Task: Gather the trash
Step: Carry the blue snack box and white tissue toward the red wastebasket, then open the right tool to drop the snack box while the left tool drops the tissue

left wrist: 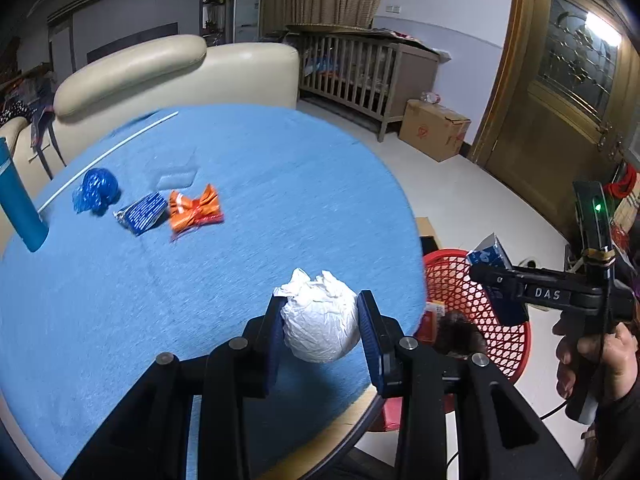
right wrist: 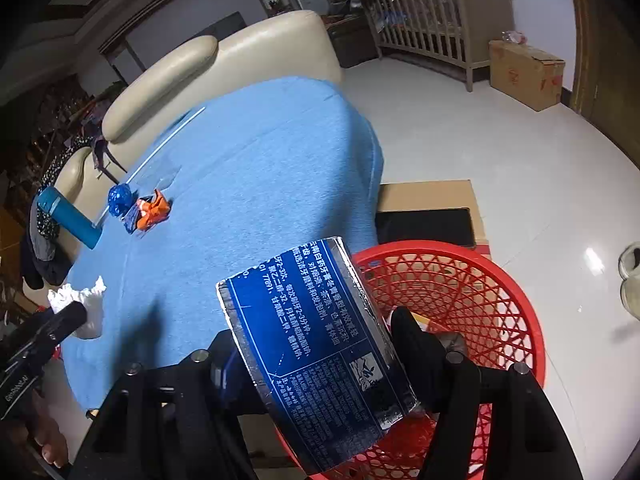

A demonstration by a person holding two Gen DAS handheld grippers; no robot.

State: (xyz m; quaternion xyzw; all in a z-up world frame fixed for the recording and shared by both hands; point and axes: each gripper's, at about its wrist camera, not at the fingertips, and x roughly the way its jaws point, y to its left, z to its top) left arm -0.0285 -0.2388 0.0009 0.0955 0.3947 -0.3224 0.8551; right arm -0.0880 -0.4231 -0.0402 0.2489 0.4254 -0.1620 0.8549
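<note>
My left gripper [left wrist: 320, 312] is shut on a crumpled white paper ball [left wrist: 320, 320], held just above the blue tablecloth [left wrist: 240, 168] near its right edge. My right gripper [right wrist: 316, 344] is shut on a blue and silver toothpaste box [right wrist: 316, 344] and holds it over the rim of the red mesh basket [right wrist: 460, 280]. The basket also shows in the left wrist view [left wrist: 500, 336], with the right gripper [left wrist: 496, 280] above it. On the cloth lie a crumpled blue wrapper [left wrist: 96, 190], a blue printed packet [left wrist: 142, 212] and an orange wrapper [left wrist: 196, 208].
A teal bottle [left wrist: 20, 204] lies at the table's left edge beside a white straw [left wrist: 108, 156]. A cream sofa [left wrist: 168, 68] stands behind the table. A wooden crib [left wrist: 360, 76] and cardboard box [left wrist: 436, 128] stand on the white floor. Flat cardboard [right wrist: 428, 196] lies behind the basket.
</note>
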